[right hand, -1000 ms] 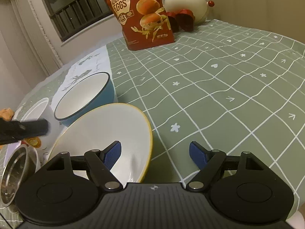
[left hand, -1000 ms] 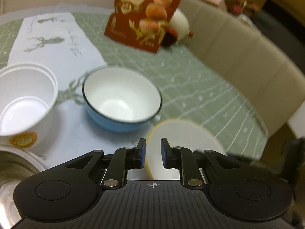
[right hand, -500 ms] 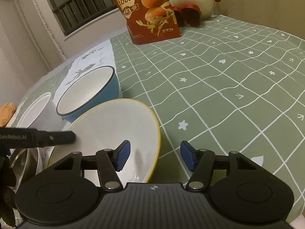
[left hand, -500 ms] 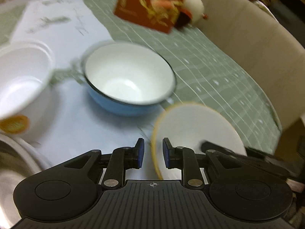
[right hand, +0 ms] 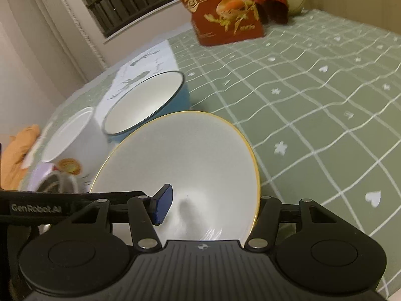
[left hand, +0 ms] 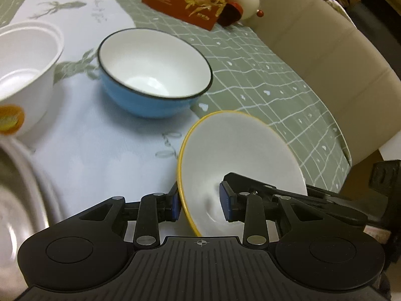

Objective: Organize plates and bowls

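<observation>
- The right gripper (right hand: 210, 207) hides its outer pad behind the yellow-rimmed bowl (right hand: 185, 160); the wall sits between its jaws, which have just been closing; pad contact cannot be told
- The left gripper (left hand: 200, 207) straddles the rim, jaws just opening, pads off it
- At 11 o'clock, the blue bowl (left hand: 155, 75) and white container (left hand: 22, 75) are empty
- A steel vessel (left hand: 15, 200) is cut off, blurred, on the surface (right hand: 313, 100)

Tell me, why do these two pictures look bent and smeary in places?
Left wrist view: fisheye lens curves the table edge; the steel bowl at left is blurred. Right wrist view: the snack bag is smeared, and glare glints low in the yellow-rimmed bowl.
</observation>
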Available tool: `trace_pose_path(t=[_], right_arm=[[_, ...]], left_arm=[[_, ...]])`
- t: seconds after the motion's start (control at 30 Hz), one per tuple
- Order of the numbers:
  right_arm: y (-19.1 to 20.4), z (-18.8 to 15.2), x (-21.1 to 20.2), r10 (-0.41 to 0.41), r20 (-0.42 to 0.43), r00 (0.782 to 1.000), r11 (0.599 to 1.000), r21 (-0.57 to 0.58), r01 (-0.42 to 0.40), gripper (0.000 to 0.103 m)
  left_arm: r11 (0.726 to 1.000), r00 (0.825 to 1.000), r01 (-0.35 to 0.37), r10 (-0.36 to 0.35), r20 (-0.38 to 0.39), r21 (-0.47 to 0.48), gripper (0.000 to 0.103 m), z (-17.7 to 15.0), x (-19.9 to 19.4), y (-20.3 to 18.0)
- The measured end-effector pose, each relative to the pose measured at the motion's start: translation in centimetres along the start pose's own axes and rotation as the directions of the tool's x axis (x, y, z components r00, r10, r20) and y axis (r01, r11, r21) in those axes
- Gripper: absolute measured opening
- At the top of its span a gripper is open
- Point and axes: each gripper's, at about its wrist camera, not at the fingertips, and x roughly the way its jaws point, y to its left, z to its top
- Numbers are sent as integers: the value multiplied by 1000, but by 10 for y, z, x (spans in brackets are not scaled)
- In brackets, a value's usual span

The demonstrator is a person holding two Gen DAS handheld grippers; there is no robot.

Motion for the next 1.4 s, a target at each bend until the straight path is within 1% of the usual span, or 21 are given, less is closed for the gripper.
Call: trace_pose_path(t=[0.1, 0.2, 0.27, 0.37, 0.43, 0.53, 0.63, 0.73, 0.87, 1.07, 1.17, 1.3, 1.4], right_arm=[[-3, -4, -1, 40, -36, 999, 999, 12, -40, 58], [-3, -6, -1, 34, -29, 999, 999, 18, -34, 57], [-2, -8, -2, 23, -23, 999, 1000, 12, -22, 57], [0, -8, -2, -16, -4, 1000, 1000, -19, 16, 57], [-4, -8, -1, -14, -1, 1000, 1000, -9, 14, 57], [-9, -8, -2, 2, 1, 1000, 1000, 4, -2, 57], [-8, -10, -3, 4, 0, 1000, 1000, -14, -4, 57], [-5, -11, -3, 4, -5, 1000, 1000, -17, -4, 56], [-1, -9, -2, 8, -9, 1000, 1000, -19, -8, 56], [11, -7, 6, 47, -33, 998, 999, -23, -47, 56], [22, -7, 13, 75, -52, 996, 996, -38, -77, 56], [37, -8, 21, 98, -70, 993, 993, -64, -102, 56], [44, -7, 26, 99, -76, 992, 991, -79, -105, 56]], left_arm=[[1000, 1000, -17, 17, 2, 4, 32, -5, 1, 0], [999, 1000, -29, 29, 9, 14, 29, -4, 4, -2], [1000, 1000, -23, 23, 0, 16, 28, -4, 7, -2], [999, 999, -22, 22, -24, 26, 26, -7, 14, -2], [999, 999, -19, 21, -48, 31, 25, -9, 21, -3], [999, 999, -24, 26, -42, 41, 25, -10, 24, -5], [999, 1000, -3, 4, -30, 32, 25, -11, 22, -5], [999, 999, -15, 16, -33, 29, 22, -12, 22, -4], [1000, 999, -20, 19, -41, -11, 20, -11, 20, 3], [996, 998, -60, 59, -22, -63, 20, -11, 4, 19], [991, 995, -99, 99, -4, -89, 20, -11, -6, 27], [986, 989, -144, 146, 15, -87, 20, -17, -14, 32], [985, 988, -150, 152, 13, -89, 19, -23, -16, 33]])
